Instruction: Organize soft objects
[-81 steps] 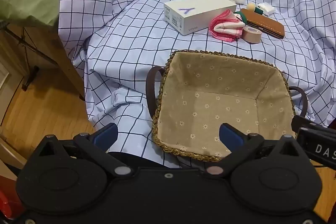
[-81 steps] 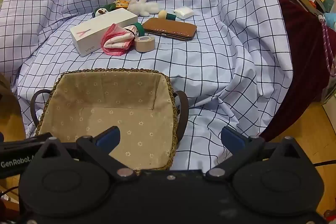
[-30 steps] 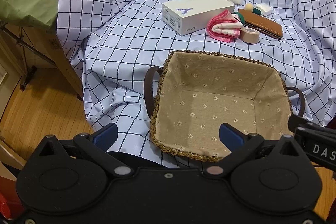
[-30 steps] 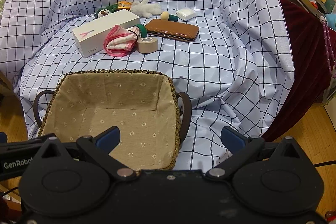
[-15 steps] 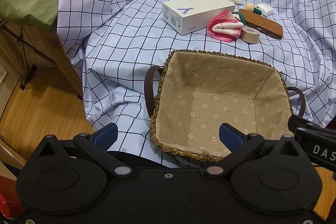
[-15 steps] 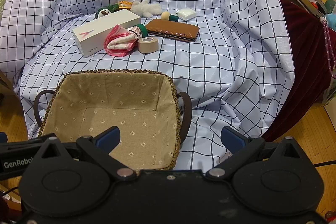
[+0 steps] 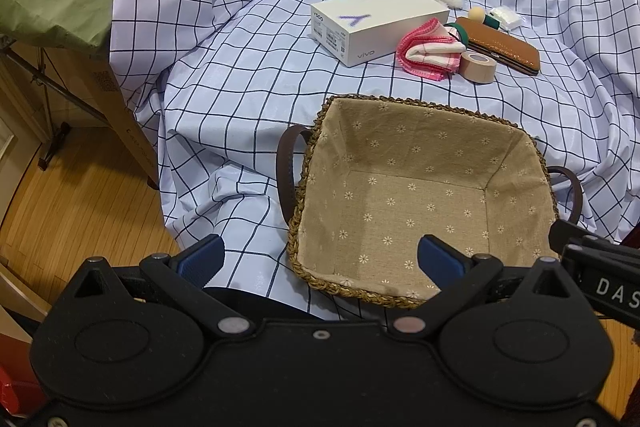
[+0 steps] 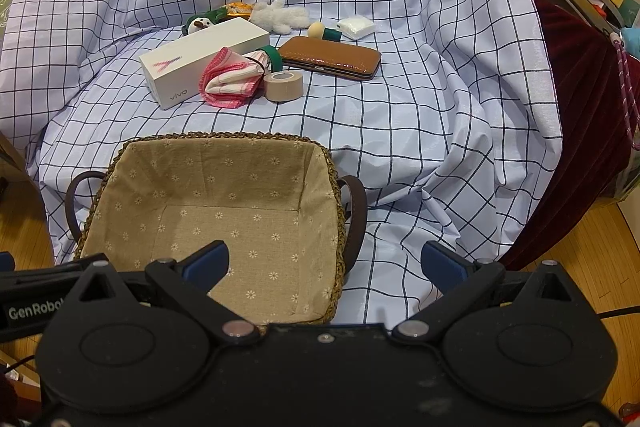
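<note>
Checked sheet (image 8: 400, 131) draped over the surface, wooden floor at both sides. Lined wicker basket (image 7: 516, 143), nothing in it, sits at the near edge directly ahead of you. Beyond it, well apart from the basket, lies the cluster of items: white box (image 8: 200, 61), brown leather case (image 8: 330, 57), pink folded cloth (image 8: 230, 79) leaning against the box, white fluffy toy (image 8: 280, 15) behind the box, tape roll (image 8: 283, 86) just beside the cloth, and a small white pad (image 8: 356, 27) at the far right.

Your left gripper (image 7: 320, 257) and right gripper (image 8: 326, 261) both hover at the near edge, jaws spread wide, nothing between them.

The step in hand appears to be the first reach. Take the pink cloth first: it is soft, nearest and unobstructed on its front edge. Approach low from the front, keep your jaws clear of the tape roll and box, and pinch across the folded layers so they lift together.
</note>
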Motion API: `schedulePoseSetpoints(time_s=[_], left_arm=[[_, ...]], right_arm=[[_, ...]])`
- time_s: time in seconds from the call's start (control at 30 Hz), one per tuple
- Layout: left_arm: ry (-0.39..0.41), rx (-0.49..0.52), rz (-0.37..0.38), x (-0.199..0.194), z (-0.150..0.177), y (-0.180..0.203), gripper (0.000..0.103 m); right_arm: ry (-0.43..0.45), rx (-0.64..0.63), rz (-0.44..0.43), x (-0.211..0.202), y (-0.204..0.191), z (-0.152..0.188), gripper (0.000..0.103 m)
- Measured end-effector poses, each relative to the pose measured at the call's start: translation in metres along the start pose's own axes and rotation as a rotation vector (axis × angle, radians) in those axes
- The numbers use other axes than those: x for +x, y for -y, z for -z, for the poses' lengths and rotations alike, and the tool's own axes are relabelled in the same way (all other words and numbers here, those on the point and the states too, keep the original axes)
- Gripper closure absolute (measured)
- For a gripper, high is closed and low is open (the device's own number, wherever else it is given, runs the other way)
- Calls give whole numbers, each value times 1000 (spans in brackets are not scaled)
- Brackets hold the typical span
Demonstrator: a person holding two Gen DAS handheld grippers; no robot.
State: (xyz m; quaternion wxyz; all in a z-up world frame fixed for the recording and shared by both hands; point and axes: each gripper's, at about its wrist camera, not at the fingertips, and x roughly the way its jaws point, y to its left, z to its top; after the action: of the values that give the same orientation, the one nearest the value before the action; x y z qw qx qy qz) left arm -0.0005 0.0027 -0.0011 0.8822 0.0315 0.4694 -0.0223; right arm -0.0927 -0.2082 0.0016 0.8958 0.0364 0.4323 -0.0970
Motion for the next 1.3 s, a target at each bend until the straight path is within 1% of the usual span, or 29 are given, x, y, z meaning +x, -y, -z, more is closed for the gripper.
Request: schedulePoseSetpoints(time_s=[0.6, 0.63, 0.93, 1.0, 1.13, 1.23, 1.3], left_arm=[[-4, 0, 2, 1, 1, -1, 3], [-5, 0, 2, 1, 0, -2, 3], [-27, -19, 17, 8, -6, -4, 3], [-18, -41, 26, 7, -11, -7, 3], [46, -101, 38, 3, -29, -18, 3], [87, -131, 28, 5, -44, -25, 3], [94, -136, 31, 11, -57, -29, 3]], right_arm=[[-1, 0, -1, -2, 0, 0, 0], [-1, -1, -1, 0, -5, -1, 0], [-16, -16, -11, 6, -8, -1, 0], [-18, -19, -21, 8, -6, -3, 0], [-6, 4, -55, 12, -1, -18, 0], [27, 7, -38, 15, -1, -35, 0], [41, 14, -37, 18, 0, -47, 0]])
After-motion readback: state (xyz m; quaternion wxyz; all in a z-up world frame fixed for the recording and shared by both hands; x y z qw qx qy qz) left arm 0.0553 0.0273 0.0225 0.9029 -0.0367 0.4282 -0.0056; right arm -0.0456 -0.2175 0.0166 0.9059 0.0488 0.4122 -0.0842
